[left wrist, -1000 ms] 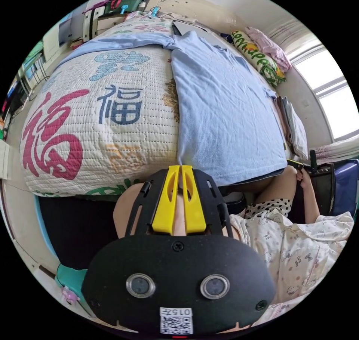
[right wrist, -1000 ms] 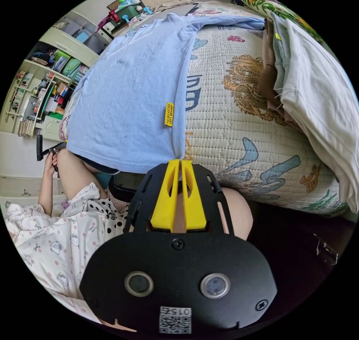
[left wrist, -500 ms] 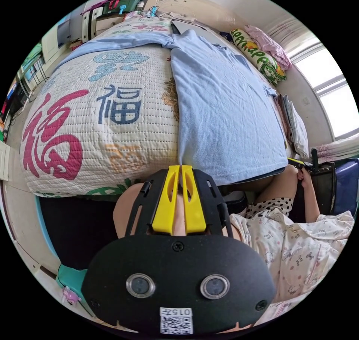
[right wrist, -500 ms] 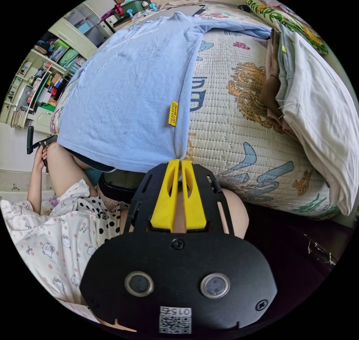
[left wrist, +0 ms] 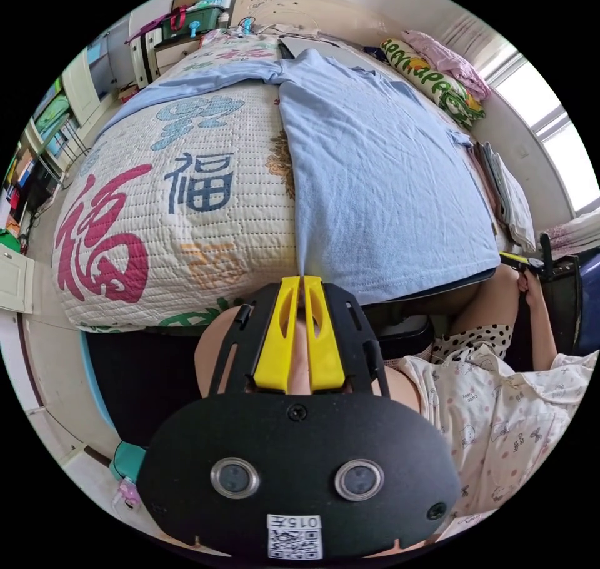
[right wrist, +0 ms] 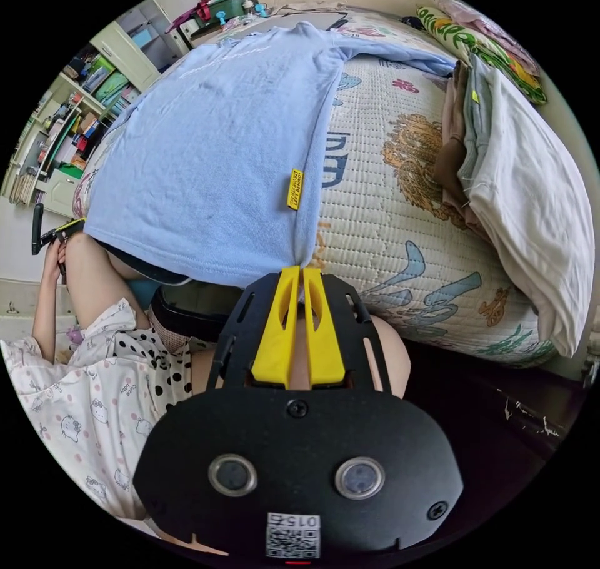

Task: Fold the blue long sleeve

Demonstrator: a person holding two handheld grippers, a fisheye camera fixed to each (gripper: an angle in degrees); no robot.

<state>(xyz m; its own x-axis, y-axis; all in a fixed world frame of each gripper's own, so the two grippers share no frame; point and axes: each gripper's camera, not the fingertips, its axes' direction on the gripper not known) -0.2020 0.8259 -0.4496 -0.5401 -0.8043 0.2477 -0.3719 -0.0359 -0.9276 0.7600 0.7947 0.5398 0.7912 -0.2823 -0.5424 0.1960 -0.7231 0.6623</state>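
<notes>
The blue long sleeve (left wrist: 375,175) lies spread flat across the quilted bedspread (left wrist: 187,181), stretching away from both of your grippers, one sleeve reaching out past the far end of each. Your left gripper (left wrist: 302,279) pinches one hem corner between nearly closed yellow jaws; your right gripper (right wrist: 301,270) clamps the opposite corner the same way, a yellow tag (right wrist: 295,189) just beyond its tips. A stack of folded clothes (right wrist: 525,200) sits beside the right gripper, farther out on the bed
</notes>
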